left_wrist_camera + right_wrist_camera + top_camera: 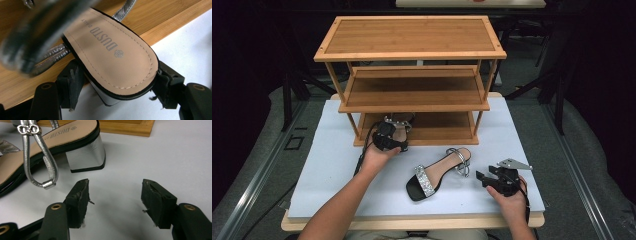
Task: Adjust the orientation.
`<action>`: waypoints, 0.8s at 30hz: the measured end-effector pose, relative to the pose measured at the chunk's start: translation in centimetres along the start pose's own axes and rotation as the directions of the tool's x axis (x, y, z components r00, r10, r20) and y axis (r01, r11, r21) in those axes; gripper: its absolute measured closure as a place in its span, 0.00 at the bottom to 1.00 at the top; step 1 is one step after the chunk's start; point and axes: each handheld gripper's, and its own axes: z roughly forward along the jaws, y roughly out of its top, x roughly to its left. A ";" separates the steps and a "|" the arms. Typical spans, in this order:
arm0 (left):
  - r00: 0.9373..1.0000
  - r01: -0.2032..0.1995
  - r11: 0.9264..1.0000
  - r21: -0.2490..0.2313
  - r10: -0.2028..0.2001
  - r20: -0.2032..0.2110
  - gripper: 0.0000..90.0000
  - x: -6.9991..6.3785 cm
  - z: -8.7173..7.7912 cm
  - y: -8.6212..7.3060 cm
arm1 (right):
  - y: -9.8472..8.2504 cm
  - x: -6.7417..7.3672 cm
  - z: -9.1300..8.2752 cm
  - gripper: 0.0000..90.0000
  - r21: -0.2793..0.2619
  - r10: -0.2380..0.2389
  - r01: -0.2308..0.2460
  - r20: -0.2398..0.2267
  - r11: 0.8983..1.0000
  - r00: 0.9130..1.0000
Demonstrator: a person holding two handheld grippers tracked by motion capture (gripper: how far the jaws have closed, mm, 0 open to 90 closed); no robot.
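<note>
A beige-soled sandal with silver straps (110, 47) lies with its front on the wooden rack's bottom shelf (442, 129) and its heel over the shelf's edge. My left gripper (116, 87) is shut on that heel, one pad on each side. In the high view this sandal (403, 121) sits just ahead of the left gripper (395, 131). Its mate (439, 172) lies on the white tabletop, toe toward me. The mate's silver block heel (86, 155) and loose ankle strap (41, 162) are a little ahead and left of my right gripper (115, 202), which is open with nothing between its jaws.
The three-shelf bamboo rack (409, 37) stands at the back of the white board (332, 165); its top and middle shelves are bare. In the high view the right gripper (480, 176) sits near the board's front right corner. Dark floor and metal stands surround the table.
</note>
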 end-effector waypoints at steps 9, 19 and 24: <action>1.000 0.011 1.000 0.000 -0.011 0.014 0.36 0.2 0.0 -0.1 | 0.0 0.2 0.1 0.43 0.003 -0.002 0.002 -0.004 1.000 1.000; 0.999 0.007 1.000 -0.024 -0.006 0.048 0.36 0.5 -2.8 -1.5 | 0.1 0.1 -0.1 0.43 -0.003 -0.004 0.004 0.001 1.000 1.000; 0.997 0.020 0.999 -0.043 -0.016 0.070 0.39 1.1 -4.9 -3.5 | 0.4 0.2 -0.5 0.43 -0.015 -0.005 0.005 -0.004 1.000 1.000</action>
